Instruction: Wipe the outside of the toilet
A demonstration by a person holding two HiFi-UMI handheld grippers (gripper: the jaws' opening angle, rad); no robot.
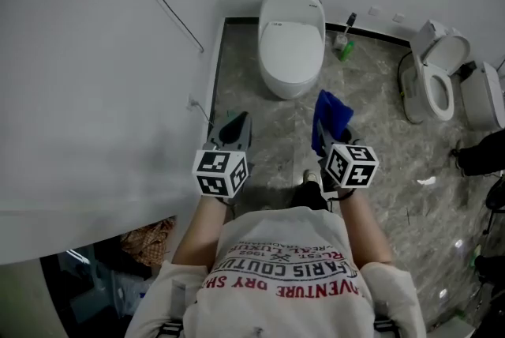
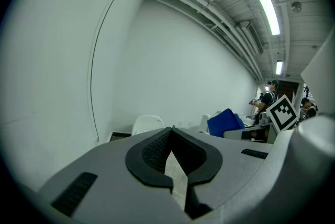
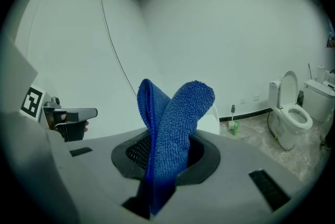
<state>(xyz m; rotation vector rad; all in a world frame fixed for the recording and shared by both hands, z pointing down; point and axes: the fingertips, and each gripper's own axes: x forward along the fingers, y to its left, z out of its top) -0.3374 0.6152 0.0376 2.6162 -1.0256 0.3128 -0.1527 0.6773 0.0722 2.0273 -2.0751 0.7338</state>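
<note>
The fingers of the right gripper (image 3: 168,144) are pinching a blue cloth (image 3: 170,129) at its folded middle, and two loose ends of the cloth stand up above the fingertips. The fingers of the left gripper (image 2: 171,133) are pressed together at their tips, with nothing between them. In the head view both grippers are held out in front of the person's chest. The left gripper is near the white wall (image 1: 95,76), and the right gripper is beside it with the cloth hanging at its front.

The toilet (image 1: 292,36) stands well ahead of both grippers against the far wall, with its lid down. Neither gripper nor the cloth touches it. In the right gripper view part of the toilet shows just behind the cloth. A green bottle (image 1: 346,50) stands just to the right of the toilet on the grey marbled floor (image 1: 379,139). Farther right is a second toilet (image 1: 438,76) with its lid raised.
</note>
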